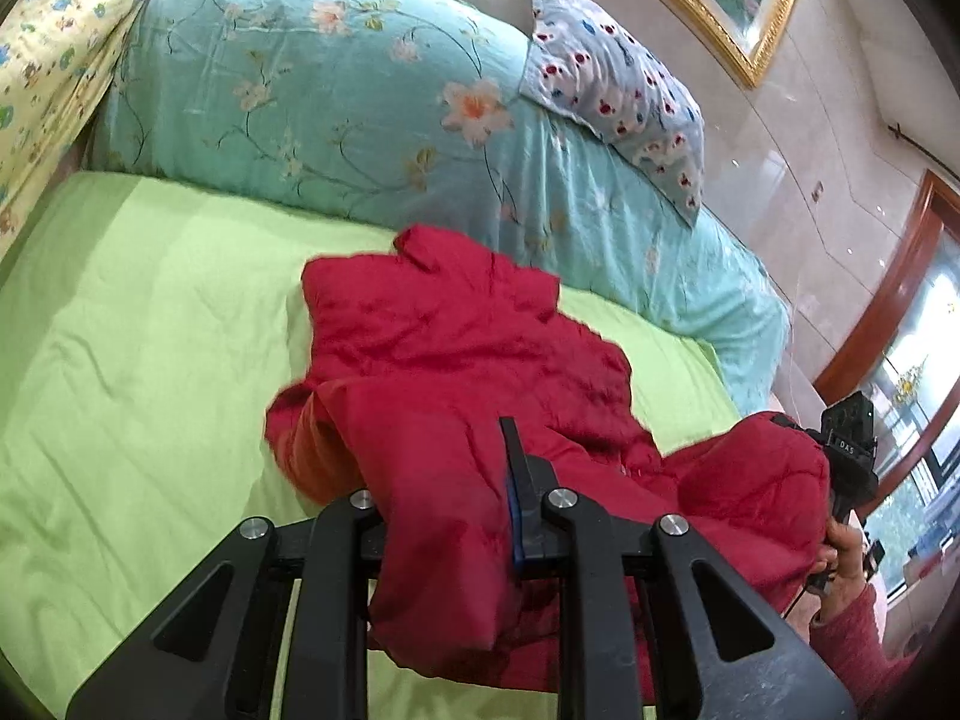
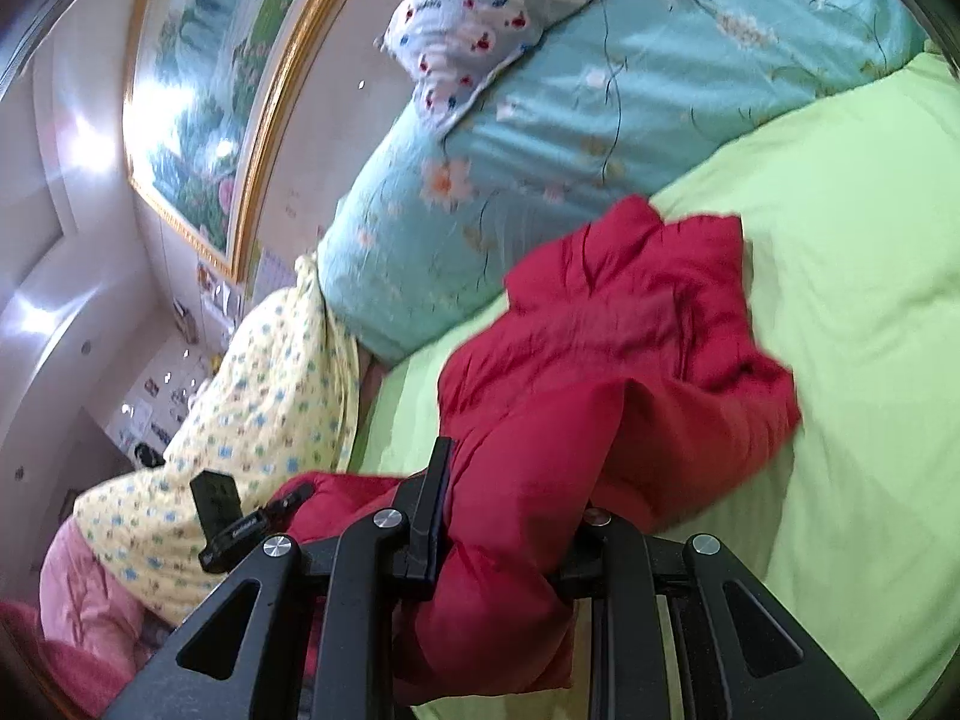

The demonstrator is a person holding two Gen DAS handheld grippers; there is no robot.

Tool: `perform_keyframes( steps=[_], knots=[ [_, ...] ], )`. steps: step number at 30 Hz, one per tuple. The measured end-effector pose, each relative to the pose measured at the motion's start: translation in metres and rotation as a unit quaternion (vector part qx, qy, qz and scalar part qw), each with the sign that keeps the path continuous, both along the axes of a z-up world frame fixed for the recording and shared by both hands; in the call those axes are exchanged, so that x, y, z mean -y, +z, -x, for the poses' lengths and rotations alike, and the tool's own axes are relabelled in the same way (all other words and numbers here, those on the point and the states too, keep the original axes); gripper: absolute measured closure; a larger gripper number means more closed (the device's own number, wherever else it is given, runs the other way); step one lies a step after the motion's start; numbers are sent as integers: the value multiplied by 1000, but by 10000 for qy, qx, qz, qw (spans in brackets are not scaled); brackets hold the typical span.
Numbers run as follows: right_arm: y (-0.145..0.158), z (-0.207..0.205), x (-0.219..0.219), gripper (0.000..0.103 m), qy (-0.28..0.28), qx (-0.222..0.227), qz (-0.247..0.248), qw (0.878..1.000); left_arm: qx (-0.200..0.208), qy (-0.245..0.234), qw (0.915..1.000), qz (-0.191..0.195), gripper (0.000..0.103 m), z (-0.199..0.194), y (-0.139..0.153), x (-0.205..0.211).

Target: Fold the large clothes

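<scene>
A red padded jacket (image 1: pixel 456 354) lies bunched on the green bedsheet (image 1: pixel 150 360). My left gripper (image 1: pixel 447 480) is shut on a thick fold of the jacket's near edge; the fabric hides its left finger. My right gripper (image 2: pixel 510 498) is shut on another fold of the jacket (image 2: pixel 606 354), which drapes over its right finger. The right gripper and the hand holding it also show at the right of the left wrist view (image 1: pixel 846 468), behind a raised part of the jacket. The left gripper's tip shows at the left of the right wrist view (image 2: pixel 234 516).
A rolled turquoise floral quilt (image 1: pixel 336 90) lies along the back of the bed with a small spotted pillow (image 1: pixel 618 84) on it. A yellow floral quilt (image 2: pixel 252 420) lies at the bed's end. A gold-framed picture (image 2: pixel 210 90) hangs on the wall.
</scene>
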State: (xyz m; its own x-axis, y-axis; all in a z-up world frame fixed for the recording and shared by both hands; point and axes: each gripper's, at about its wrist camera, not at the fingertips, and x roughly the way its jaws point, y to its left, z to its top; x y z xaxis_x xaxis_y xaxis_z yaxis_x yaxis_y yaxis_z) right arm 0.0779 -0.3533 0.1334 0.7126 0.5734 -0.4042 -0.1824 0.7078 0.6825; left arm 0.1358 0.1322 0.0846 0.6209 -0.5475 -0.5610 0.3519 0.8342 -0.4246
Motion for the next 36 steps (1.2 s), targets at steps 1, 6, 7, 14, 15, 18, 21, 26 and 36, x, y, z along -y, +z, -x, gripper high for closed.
perform_keyframes(
  steps=[1, 6, 7, 14, 15, 18, 21, 26, 36],
  knots=[
    [1, -7, 3, 80, -42, 12, -17, 10000, 16, 40, 10000, 3, 85, -8, 2, 2],
    [7, -40, 11, 80, -269, 58, 0, 9996, -24, 194, 9998, 34, 85, -38, 5, 6],
    [7, -46, 12, 80, -303, 53, -4, 9995, -39, 213, 9998, 50, 85, -43, 5, 7],
    [4, -72, 18, 80, -416, 10, 42, 9991, -82, 339, 9993, 91, 85, -69, 1, 10],
    [4, -75, 19, 80, -425, 8, 46, 9991, -97, 350, 9993, 103, 85, -73, 0, 10],
    [3, -85, 20, 79, -481, -8, 84, 9988, -144, 389, 9991, 92, 85, -86, 0, 13],
    [1, -97, 22, 79, -567, -48, 78, 9983, -166, 450, 9988, 37, 84, -101, 0, 18],
    [-4, -124, 27, 79, -805, -198, 161, 9964, -189, 544, 9983, -107, 84, -130, -5, 28],
    [-37, -192, 41, 79, -1366, -624, 231, 9884, -541, 770, 9950, -343, 84, -207, -42, 42]
  ],
)
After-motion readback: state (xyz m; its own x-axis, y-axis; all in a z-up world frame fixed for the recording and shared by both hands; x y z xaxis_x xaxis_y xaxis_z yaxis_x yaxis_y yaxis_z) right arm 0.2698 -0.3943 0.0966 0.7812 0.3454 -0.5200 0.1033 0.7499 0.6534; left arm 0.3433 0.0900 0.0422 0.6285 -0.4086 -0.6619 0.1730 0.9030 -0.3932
